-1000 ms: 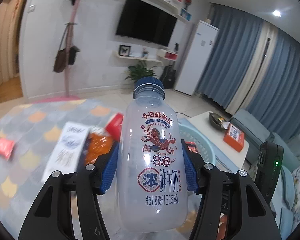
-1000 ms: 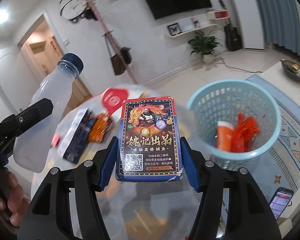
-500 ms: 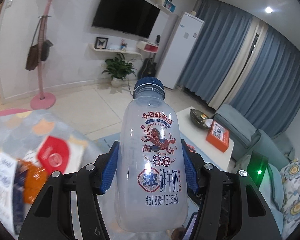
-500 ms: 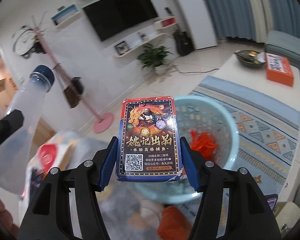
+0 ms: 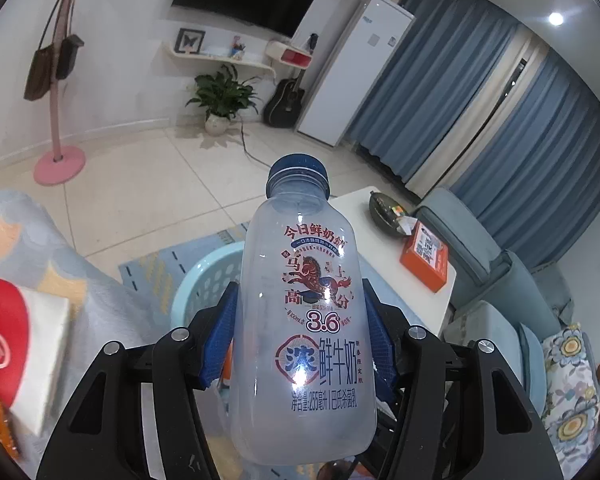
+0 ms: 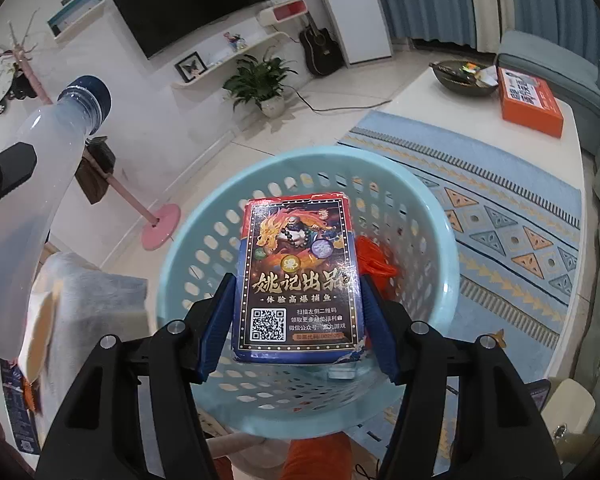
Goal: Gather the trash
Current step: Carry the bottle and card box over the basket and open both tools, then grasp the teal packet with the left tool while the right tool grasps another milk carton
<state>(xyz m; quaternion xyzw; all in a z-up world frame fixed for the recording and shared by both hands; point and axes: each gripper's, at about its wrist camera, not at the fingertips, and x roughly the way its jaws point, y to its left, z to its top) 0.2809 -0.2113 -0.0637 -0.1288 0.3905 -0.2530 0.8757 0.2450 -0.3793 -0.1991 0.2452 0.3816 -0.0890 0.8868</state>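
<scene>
Card box [image 6: 298, 276] over basket [image 6: 440, 216], bottle [image 5: 304, 320] gripped

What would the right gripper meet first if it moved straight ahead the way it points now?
Probably the inside of the blue basket: the right gripper, shut on a card box, points into its opening, though depth is unclear.

The left tongs [image 5: 300, 344] point toward twelve o'clock, blue pads [image 5: 220, 340] pressed against both sides of a milk bottle [image 5: 304, 320] held upright. The right tongs [image 6: 298, 320] likewise point toward twelve o'clock, pads [image 6: 218, 328] clamped on the long edges of a card box [image 6: 300, 280]. From the right wrist, the left tongs' black finger [image 6: 4, 172] shows at nine o'clock.
</scene>
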